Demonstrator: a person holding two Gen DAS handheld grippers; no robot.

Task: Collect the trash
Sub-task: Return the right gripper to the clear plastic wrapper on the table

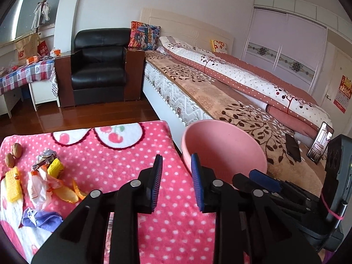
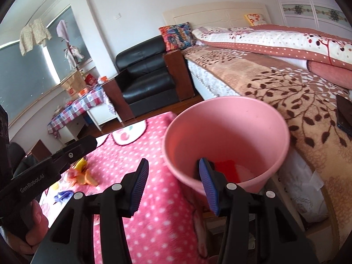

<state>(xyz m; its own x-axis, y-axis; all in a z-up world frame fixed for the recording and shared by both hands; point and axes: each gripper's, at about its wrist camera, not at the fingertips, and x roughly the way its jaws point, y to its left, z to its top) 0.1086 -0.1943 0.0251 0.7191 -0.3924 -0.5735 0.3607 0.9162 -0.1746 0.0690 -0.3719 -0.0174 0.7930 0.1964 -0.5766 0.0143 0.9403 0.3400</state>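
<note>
A pink bin [image 1: 224, 147] stands between the pink dotted blanket [image 1: 136, 149] and the bed; in the right wrist view the bin [image 2: 228, 132] holds a red scrap [image 2: 226, 169] and something white. Trash lies at the blanket's left: two walnuts [image 1: 13, 154], a foil wrapper [image 1: 45, 157], yellow wrappers [image 1: 13, 183], a white wrapper [image 1: 38, 189], orange peel [image 1: 68, 192] and a purple scrap [image 1: 41, 219]. My left gripper [image 1: 176, 182] is open and empty over the blanket's right edge. My right gripper [image 2: 173, 189] is open and empty at the bin's near rim; it also shows in the left wrist view [image 1: 264, 180].
A bed [image 1: 231, 101] with a leaf-pattern cover runs along the right, with two phones [image 1: 293, 147] on it. A black armchair [image 1: 99, 66] stands behind, and a checked-cloth table [image 1: 24, 74] with boxes at far left. Wooden floor [image 1: 88, 116] lies between.
</note>
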